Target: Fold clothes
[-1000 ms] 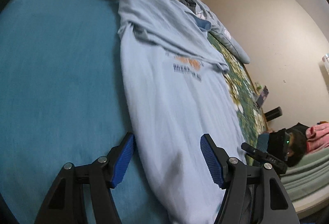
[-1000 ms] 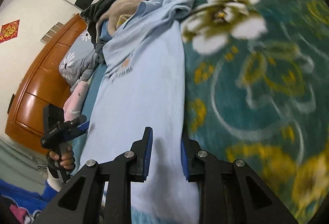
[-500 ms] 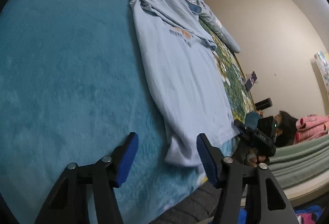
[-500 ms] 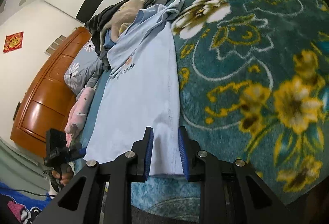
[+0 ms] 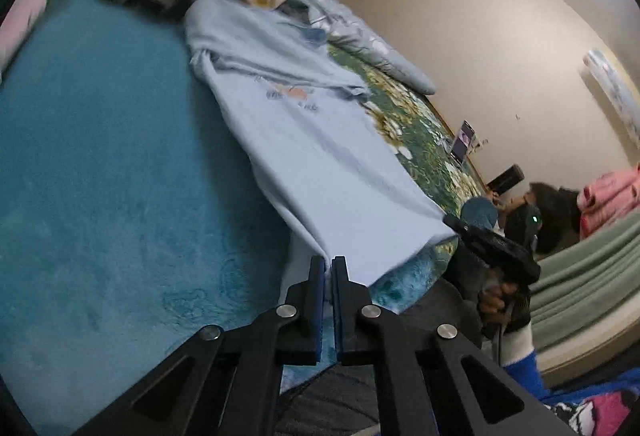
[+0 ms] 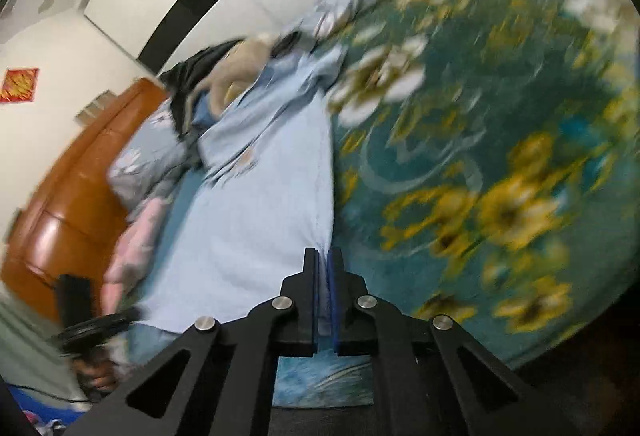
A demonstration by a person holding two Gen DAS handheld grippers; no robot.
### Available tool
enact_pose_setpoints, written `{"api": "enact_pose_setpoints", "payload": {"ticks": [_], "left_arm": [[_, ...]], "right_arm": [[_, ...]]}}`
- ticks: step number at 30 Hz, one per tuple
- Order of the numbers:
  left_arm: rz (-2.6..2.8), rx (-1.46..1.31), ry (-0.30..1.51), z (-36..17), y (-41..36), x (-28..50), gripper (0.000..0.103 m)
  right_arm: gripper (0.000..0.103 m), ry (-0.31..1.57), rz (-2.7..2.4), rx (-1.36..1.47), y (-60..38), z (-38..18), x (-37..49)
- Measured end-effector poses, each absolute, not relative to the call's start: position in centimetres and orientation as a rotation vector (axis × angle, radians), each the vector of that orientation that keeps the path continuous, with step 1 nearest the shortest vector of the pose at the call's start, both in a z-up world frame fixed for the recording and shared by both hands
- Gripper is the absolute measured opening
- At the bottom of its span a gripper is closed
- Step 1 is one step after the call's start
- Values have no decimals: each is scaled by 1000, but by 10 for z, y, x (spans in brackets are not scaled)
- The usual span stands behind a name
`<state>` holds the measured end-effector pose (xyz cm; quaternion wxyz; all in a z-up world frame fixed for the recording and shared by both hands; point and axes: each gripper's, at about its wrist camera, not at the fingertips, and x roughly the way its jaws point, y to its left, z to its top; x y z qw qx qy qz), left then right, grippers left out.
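On the bed [image 5: 100, 140], the left gripper [image 5: 329, 264] is clenching the near hem corner of the light blue T-shirt [image 5: 320, 156]. The right gripper [image 6: 322, 256] is clenching the opposite hem corner.

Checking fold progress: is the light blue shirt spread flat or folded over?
Mostly spread lengthwise: the shirt lies long on the bed, sleeves bunched at its far end.

A home bedroom: a blanketed bed [image 5: 100, 156], wooden headboard [image 6: 60, 204] and pillows [image 6: 148, 164].
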<state>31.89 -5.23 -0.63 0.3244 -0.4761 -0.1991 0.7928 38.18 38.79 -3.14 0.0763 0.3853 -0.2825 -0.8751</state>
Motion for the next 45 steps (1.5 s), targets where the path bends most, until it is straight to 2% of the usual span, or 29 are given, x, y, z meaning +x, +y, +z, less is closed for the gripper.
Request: {"api": "enact_pose_setpoints", "payload": {"ticks": [2,6,8,10,13,16,20,21,22,23,25,30,35,39,40,43,45], "left_arm": [[2093,-1274,-510,-12,-50,318,8],[2100,-1380,-552,-33,-55,313,9],[2125,-1416,-558,-39,-57,310,13],[2148,-1433,-591,-42,-64,307,28],[2156,-1425,-610,-46,-66,307,44],[2109,-1419,-608,-53,-60,305,47],[2075,-1398,-608,-61,-52,299,44],[2075,-1394,-615,-60,-52,298,38],[2068,-1396,-618,-61,-52,297,16],[2061,-1401,-618,-62,-51,297,6],[2054,-1401,-610,-62,-47,298,3],[2122,-1365,-554,-31,-68,324,3],[2128,-1468,-592,-58,-77,329,3],[2135,-1466,-564,-59,-70,326,3],[2134,-1467,-542,-58,-69,325,7],[2131,-1451,-562,-54,-76,324,7],[2136,-1442,-584,-51,-81,323,16]], "right_arm": [[4,-816,-2660,1207,392,-36,378],[4,-875,-2634,1276,396,-56,374],[4,-884,-2630,1265,398,-58,377],[4,-897,-2625,1260,398,-58,378],[4,-896,-2625,1269,396,-58,377],[4,-902,-2618,1269,397,-58,376],[4,-918,-2609,1262,397,-57,378],[4,-916,-2608,1261,397,-57,378],[4,-912,-2608,1261,396,-56,378],[4,-911,-2607,1260,395,-56,378],[4,-915,-2602,1246,393,-53,379],[4,-895,-2606,1184,389,-37,390],[4,-779,-2600,1290,375,-49,391],[4,-816,-2579,1313,377,-57,390],[4,-810,-2579,1310,378,-55,391],[6,-801,-2583,1301,379,-51,394],[7,-815,-2585,1273,382,-47,397]]}}
